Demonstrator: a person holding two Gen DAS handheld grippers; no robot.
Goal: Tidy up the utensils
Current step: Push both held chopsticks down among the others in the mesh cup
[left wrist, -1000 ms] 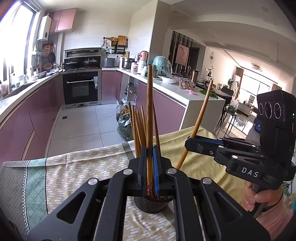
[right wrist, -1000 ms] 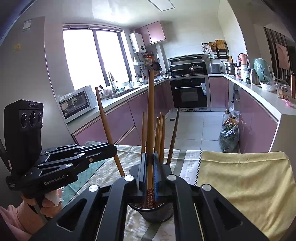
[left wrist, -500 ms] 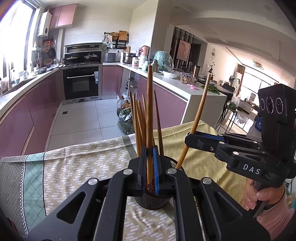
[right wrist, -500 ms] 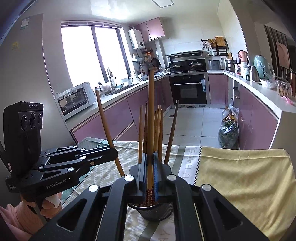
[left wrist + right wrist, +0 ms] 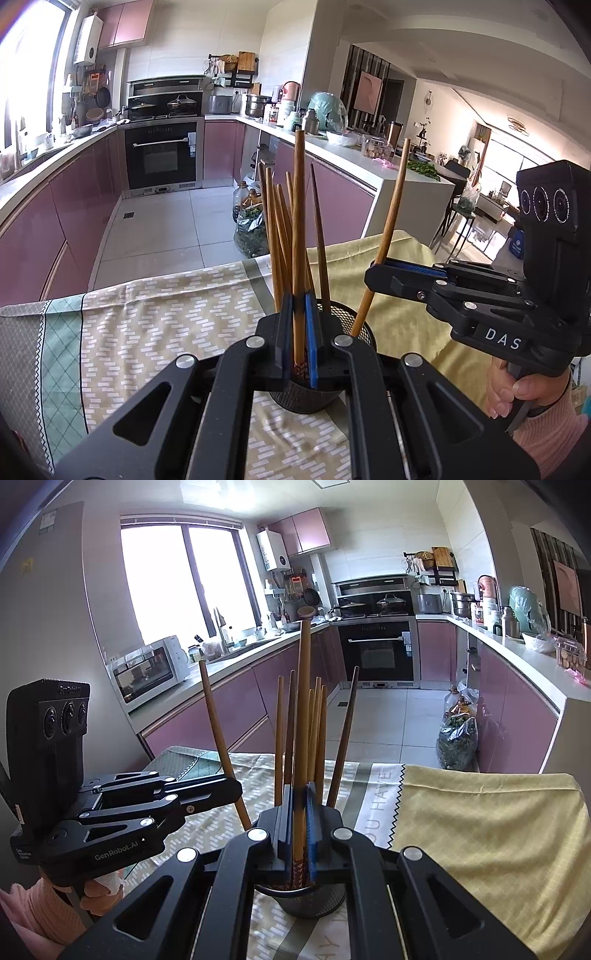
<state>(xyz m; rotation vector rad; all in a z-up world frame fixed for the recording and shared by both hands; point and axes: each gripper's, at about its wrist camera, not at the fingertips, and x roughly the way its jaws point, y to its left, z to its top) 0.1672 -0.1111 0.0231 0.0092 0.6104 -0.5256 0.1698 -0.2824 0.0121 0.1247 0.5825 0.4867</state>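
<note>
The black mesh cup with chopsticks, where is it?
The black mesh cup stands on the patterned tablecloth, low centre in both views, just beyond both grippers' fingertips.

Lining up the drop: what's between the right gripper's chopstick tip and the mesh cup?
Nothing. In the left wrist view, the right gripper holds its chopstick with the lower tip already at the mesh cup rim, beside the chopsticks standing inside.

Wooden chopsticks (image 5: 298, 221), black metal-mesh holder (image 5: 364, 332), matt patterned tablecloth (image 5: 147, 325).

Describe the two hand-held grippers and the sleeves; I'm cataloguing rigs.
Both are matte black linkages with silver pivot bolts and blue finger pads. The right hand-held gripper reads "DAS", the left hand-held gripper "GenRobot.AI"; each carries a black three-lens block. Sleeves are pink ribbed knit.
</note>
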